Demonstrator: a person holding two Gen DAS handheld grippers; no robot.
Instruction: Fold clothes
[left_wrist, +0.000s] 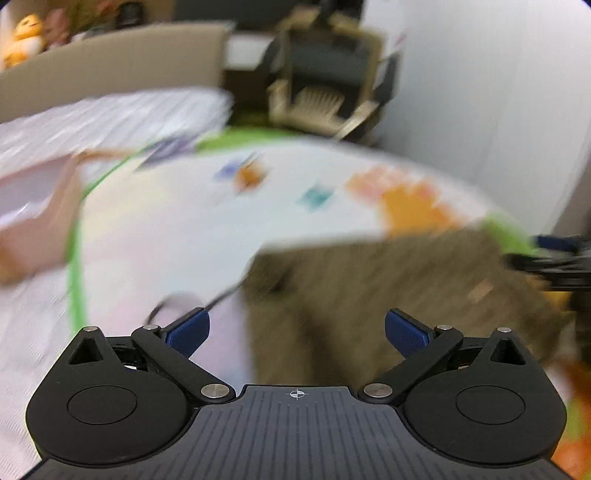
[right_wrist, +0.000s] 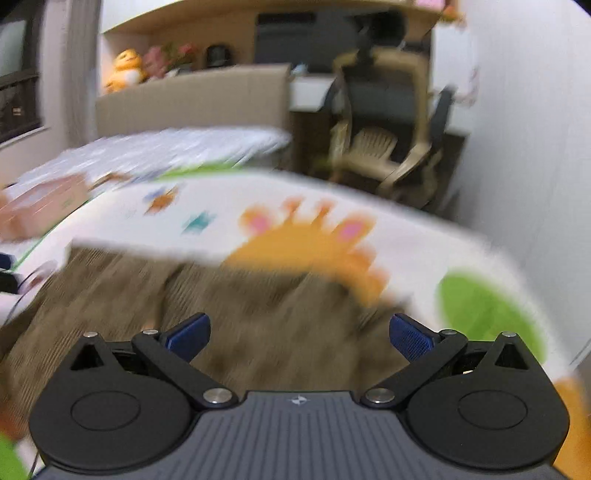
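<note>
Jaws spread; brown garment (right_wrist: 229, 314) unlabelled.

Brown ribbed cloth garment (right_wrist: 207, 295) lies on a smooth printed sheet (right_wrist: 424, 240).

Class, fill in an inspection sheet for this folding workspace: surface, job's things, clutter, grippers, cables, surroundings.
Surface: bed with a cartoon-print sheet, white with orange and green shapes.
Job's things: brown garment spread on the sheet, blurred.
Clutter: pinkish box on the bed's left side.
Grippers: left hand-held gripper open; right hand-held gripper open, above the garment.
Cables: thin dark cord beside the garment.
Surroundings: beige chair, headboard, plush toy, white wall.
</note>
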